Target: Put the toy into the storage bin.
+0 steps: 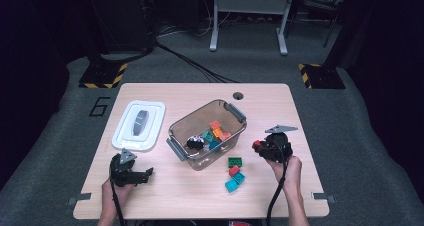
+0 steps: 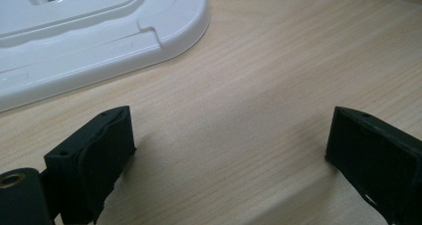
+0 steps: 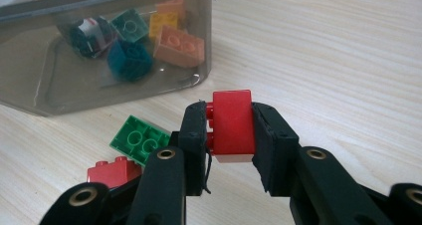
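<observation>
The right gripper (image 3: 230, 130) clamps a red brick (image 3: 232, 125) just above the table's (image 1: 280, 101) right half, near the front edge. The clear bin (image 1: 176, 148) lies to its left, toward the table's middle, open-topped and holding other bricks. The left gripper (image 2: 229, 150) rests spread and empty near the front-left corner, farther from the bin. The bin's contents are hard to make out.

number "6" on floor mat (image 1: 100, 106)

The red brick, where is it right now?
The red brick is pinched in the right gripper, just right of the clear bin and above the loose bricks on the table.
</observation>
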The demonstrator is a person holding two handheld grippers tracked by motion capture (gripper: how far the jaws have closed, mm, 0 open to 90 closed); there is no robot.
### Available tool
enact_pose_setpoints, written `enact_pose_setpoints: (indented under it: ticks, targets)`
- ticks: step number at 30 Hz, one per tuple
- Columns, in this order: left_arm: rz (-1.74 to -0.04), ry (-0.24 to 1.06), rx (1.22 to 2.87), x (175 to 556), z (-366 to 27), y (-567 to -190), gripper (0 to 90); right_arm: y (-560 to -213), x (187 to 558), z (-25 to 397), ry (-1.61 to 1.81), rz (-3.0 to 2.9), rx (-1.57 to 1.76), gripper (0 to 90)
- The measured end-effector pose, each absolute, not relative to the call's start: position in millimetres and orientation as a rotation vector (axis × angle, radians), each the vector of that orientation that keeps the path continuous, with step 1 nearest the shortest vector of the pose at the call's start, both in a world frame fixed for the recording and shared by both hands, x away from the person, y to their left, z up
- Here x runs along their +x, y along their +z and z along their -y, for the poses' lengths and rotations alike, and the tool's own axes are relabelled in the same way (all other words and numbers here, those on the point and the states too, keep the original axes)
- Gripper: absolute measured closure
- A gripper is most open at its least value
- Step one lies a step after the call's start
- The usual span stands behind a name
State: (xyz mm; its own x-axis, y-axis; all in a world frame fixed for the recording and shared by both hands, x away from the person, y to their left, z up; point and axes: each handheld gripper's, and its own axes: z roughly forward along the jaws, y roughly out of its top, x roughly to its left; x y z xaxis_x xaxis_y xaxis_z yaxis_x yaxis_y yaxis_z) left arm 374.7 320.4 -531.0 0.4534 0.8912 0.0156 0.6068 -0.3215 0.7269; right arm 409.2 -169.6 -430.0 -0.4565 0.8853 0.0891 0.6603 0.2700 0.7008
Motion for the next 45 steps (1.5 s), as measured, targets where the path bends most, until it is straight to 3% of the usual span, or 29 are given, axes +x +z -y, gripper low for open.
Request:
enact_pose_setpoints:
  ticks: [45]
  targets:
    - [-1.254, 0.555, 2.037, 373.9, -319.3, -531.2, 4.9, -361.1, 429.4, 156.7, 1.022, -2.187, 1.278, 68.2]
